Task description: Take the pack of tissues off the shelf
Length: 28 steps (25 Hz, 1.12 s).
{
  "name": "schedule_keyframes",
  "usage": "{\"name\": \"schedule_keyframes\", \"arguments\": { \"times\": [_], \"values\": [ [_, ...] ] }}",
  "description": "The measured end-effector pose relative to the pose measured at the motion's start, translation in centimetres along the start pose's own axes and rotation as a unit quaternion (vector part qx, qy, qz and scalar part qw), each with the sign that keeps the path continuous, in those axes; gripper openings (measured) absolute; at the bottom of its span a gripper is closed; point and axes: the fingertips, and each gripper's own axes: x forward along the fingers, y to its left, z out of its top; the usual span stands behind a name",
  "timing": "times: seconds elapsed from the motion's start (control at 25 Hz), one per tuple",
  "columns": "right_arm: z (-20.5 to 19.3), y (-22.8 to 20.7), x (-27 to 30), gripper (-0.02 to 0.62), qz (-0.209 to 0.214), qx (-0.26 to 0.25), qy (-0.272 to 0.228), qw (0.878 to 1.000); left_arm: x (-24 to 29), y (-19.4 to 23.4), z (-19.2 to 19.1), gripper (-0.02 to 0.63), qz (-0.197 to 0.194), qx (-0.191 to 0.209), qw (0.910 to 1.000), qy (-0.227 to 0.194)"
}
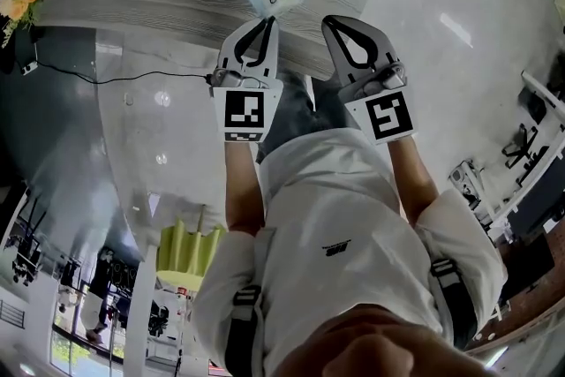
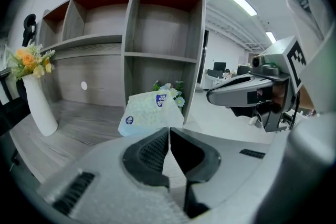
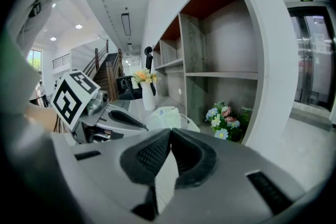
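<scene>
White pack of tissues [image 2: 149, 113] hangs tilted, off the shelf [image 2: 129, 34], from the left gripper [image 2: 169, 130], whose claw pinches only a thin wrapper edge. Right gripper [image 3: 170, 132]: claw pressed together, empty. Risk: slim hold, so a swing could slip the pack free.

Grey wood-grain shelf unit [image 2: 128, 34]: compartments open-fronted, upright divider between them. Low ledge [image 2: 84, 126] passable between tall white vase of yellow flowers [image 2: 39, 110] at left and white blue-labelled tissue pack [image 2: 149, 110]. Small blue-white flower bunch [image 2: 172, 89] crowds space behind pack.
</scene>
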Motion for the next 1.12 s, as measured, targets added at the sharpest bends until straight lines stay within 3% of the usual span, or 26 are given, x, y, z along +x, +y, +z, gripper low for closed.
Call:
{"name": "schedule_keyframes", "arguments": {
  "times": [0.8,1.12],
  "values": [
    [-2.1,-0.4,1.4,0.026,0.004,0.006,0.017,1.000,1.8,0.5,-3.6,0.034,-0.002,-0.017,0.9993,0.034],
    [-2.1,0.1,1.3,0.026,0.004,0.005,0.018,1.000,1.2,0.5,-4.1,0.074,0.001,-0.022,0.9990,0.038]
  ]
}}
